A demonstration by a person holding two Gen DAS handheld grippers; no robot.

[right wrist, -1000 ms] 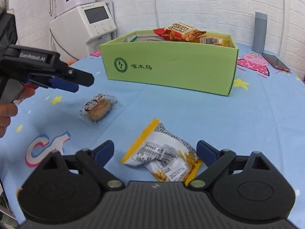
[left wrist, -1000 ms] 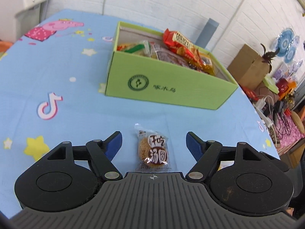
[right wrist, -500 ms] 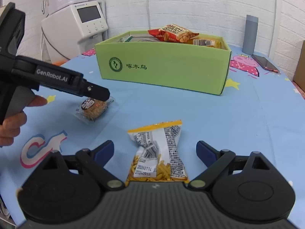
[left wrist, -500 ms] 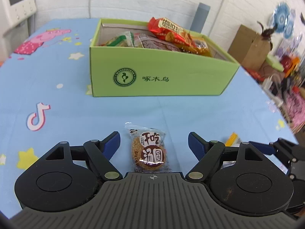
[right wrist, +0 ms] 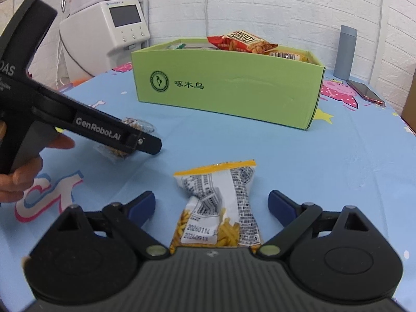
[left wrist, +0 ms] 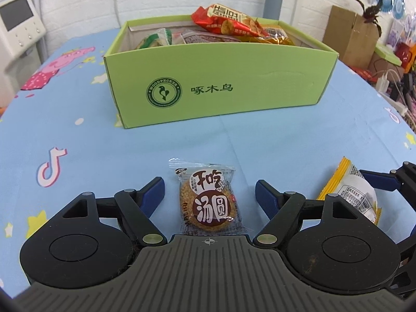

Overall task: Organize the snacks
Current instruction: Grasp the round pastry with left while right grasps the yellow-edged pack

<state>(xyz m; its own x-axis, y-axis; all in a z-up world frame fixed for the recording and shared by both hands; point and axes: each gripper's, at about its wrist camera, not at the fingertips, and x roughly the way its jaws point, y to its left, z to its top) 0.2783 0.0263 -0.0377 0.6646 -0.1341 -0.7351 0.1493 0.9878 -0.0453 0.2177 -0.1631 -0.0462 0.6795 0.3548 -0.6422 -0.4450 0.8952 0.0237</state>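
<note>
A round sesame cake in clear wrap [left wrist: 209, 202] lies on the blue tablecloth between the open fingers of my left gripper [left wrist: 209, 191]. A yellow-and-white snack packet [right wrist: 221, 208] lies between the open fingers of my right gripper [right wrist: 212, 204]; it also shows in the left wrist view [left wrist: 356, 192]. The green cardboard box [left wrist: 221, 88] stands beyond both, holding several snack bags, an orange-red one [left wrist: 226, 20] on top. In the right wrist view the left gripper's body [right wrist: 104, 132] partly hides the cake [right wrist: 135, 124].
A grey bottle [right wrist: 347, 52] and a phone [right wrist: 365, 91] sit at the back right of the table. A white appliance with a screen [right wrist: 114, 31] stands behind the table's left edge. A cardboard carton [left wrist: 351, 33] and clutter lie off the right edge.
Both grippers have moved forward and lower over their snacks. The left view has swung to face the box squarely. The yellow packet now lies straight between the right fingers.
</note>
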